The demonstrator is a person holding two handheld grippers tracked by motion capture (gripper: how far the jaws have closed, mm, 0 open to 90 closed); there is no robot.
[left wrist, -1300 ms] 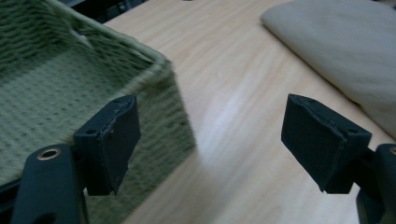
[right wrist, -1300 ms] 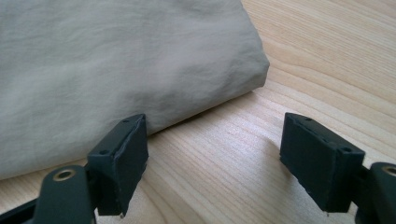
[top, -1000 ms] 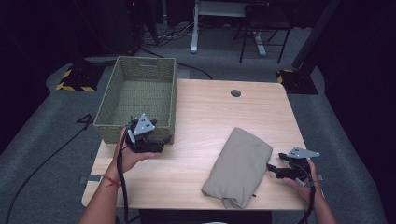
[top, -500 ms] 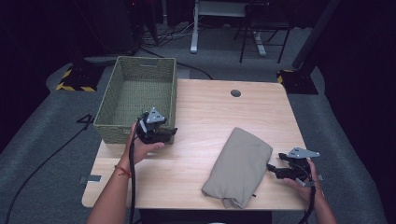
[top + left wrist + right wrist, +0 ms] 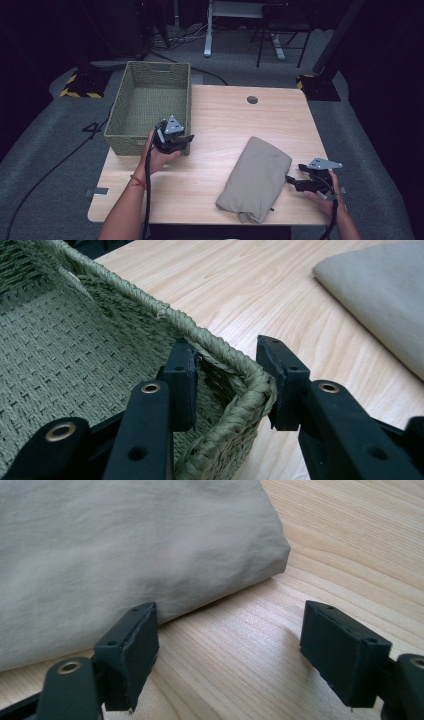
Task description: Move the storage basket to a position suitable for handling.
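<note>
One woven basket (image 5: 150, 107), olive green, sits at the table's (image 5: 220, 125) far-left corner, its left wall overhanging the table edge. Left gripper (image 5: 176, 145) is at the basket's near-right corner: in the left gripper view the jaws straddle that corner rim (image 5: 245, 390), one pad inside the basket, one outside. Jaws have just been closing with the rim between them; outer pad looks to be touching the weave, inner pad shows a small gap, so not clamped yet.

One folded cloth (image 5: 256, 177), beige, lies on the near-right part of the table, running diagonally, its near end close to the front edge. Well apart from the basket, bare wood between them.

Right gripper (image 5: 295, 182) rests low at the cloth's right edge, held in the person's right hand (image 5: 322, 197). Jaws stand apart, nothing between them except tabletop; in the right gripper view one pad (image 5: 131, 652) sits just beside the cloth's fold (image 5: 150, 555), the other is out on bare wood.

Counts: one basket, one cloth, two grippers, one table, one round cable port (image 5: 252, 99) near the far edge.

Open room: whole middle strip and far-right quarter of the table is bare. Basket interior is free of contents as far as seen.
</note>
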